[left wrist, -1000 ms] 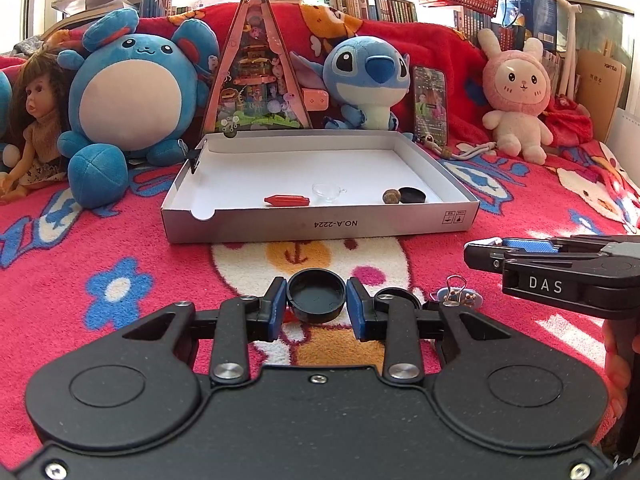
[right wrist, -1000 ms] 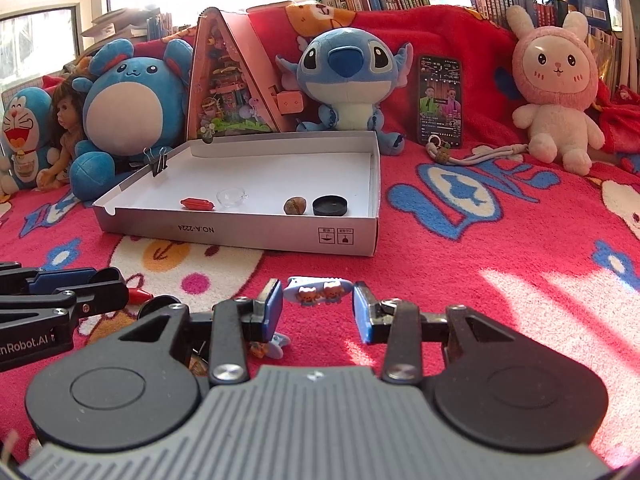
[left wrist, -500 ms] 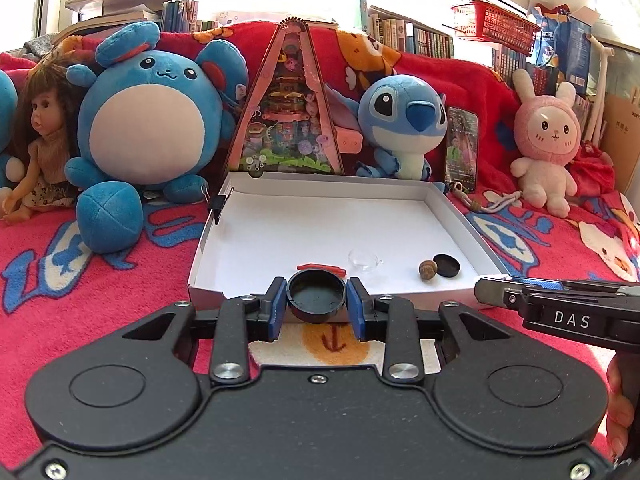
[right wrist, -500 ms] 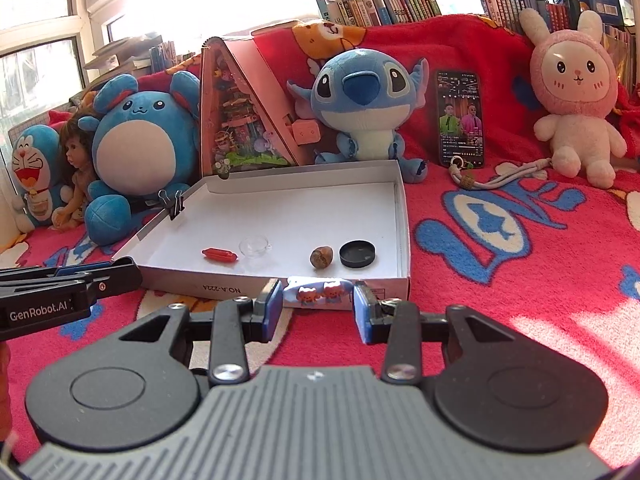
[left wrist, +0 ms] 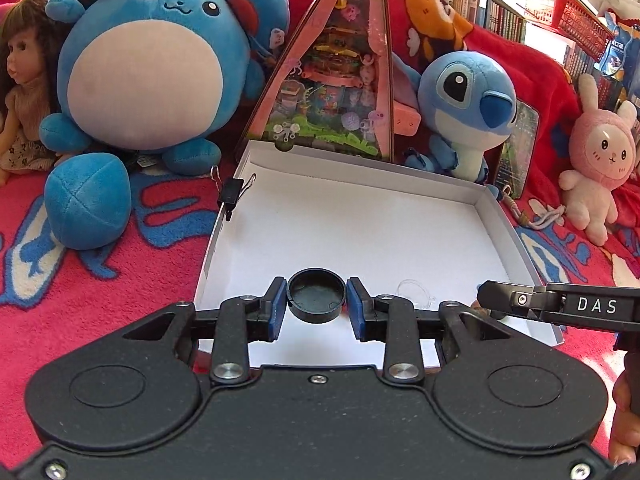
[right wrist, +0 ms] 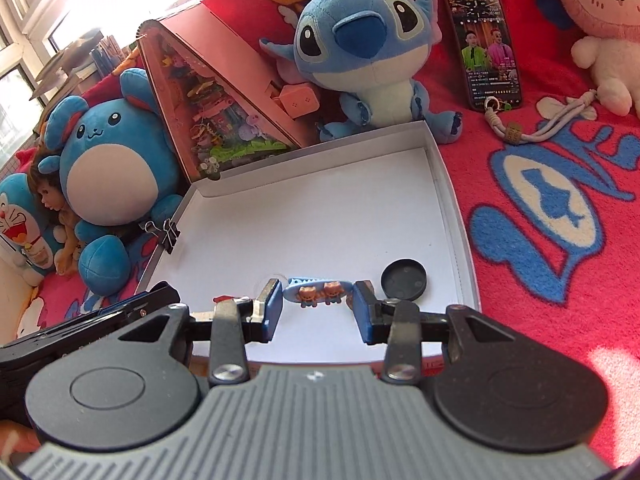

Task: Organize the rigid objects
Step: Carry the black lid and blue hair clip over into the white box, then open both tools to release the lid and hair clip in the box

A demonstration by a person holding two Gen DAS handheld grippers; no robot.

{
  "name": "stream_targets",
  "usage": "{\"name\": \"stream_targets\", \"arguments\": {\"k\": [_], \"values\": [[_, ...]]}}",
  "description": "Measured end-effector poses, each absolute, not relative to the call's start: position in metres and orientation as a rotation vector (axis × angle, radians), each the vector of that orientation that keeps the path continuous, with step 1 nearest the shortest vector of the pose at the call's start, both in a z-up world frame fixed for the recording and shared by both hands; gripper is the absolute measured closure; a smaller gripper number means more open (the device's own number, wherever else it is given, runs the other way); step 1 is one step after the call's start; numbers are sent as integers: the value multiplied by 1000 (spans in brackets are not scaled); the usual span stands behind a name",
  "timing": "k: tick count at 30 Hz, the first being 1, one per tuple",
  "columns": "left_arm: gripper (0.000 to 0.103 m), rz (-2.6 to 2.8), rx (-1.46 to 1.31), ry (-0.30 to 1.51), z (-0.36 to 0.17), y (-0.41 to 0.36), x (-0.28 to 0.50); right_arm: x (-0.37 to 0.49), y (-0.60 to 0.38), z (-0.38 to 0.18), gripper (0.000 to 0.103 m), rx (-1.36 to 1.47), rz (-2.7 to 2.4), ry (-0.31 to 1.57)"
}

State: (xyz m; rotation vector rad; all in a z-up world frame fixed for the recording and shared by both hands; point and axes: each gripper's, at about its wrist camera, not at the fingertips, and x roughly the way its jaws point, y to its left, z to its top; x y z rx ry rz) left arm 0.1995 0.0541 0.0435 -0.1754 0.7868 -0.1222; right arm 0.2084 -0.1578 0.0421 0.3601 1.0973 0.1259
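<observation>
My left gripper (left wrist: pixel 316 305) is shut on a round black cap (left wrist: pixel 316 294), held hollow side up just over the front part of the white cardboard box (left wrist: pixel 500 220). My right gripper (right wrist: pixel 318 300) is shut on a small blue hair clip with little bear figures (right wrist: pixel 318 291), also above the box's (right wrist: pixel 444 184) front part. On the box floor lie a second black cap (right wrist: pixel 404 280), a clear little cup (left wrist: pixel 414 292), a red piece (right wrist: pixel 222 299) and a brown lump (right wrist: pixel 362 285), mostly hidden by a finger. Each gripper shows in the other's view: right (left wrist: pixel 492 296), left (right wrist: pixel 160 294).
A black binder clip (left wrist: pixel 232 196) grips the box's left wall. Behind the box stand a pink triangular toy house (left wrist: pixel 340 80), blue plush toys (left wrist: pixel 140 72) (right wrist: pixel 360 40), a doll (left wrist: pixel 20 92), a pink rabbit (left wrist: pixel 596 152) and a phone (right wrist: pixel 486 48). A red patterned blanket (right wrist: pixel 560 240) lies all around.
Both grippers have moved forward from above the blanket to over the box's front edge, carrying the black cap and the blue clip. Their grips are unchanged.
</observation>
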Motion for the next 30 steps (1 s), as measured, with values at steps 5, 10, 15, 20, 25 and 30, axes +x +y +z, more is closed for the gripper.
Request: {"name": "stream_targets", "arguments": {"k": [5, 10, 15, 20, 25, 30], "values": [[72, -105, -160, 810, 34, 54, 209, 219, -150, 31, 60, 352, 105, 1138], [72, -95, -171, 816, 30, 57, 212, 223, -144, 24, 60, 353, 93, 1158], [72, -98, -168, 820, 28, 57, 213, 224, -141, 21, 60, 346, 86, 1167], [72, -103, -172, 828, 26, 55, 214, 226, -142, 20, 59, 347, 73, 1171], [72, -112, -162, 832, 23, 51, 214, 226, -142, 19, 59, 344, 59, 1172], [73, -112, -169, 840, 21, 50, 215, 225, -143, 18, 57, 329, 34, 1171]]}}
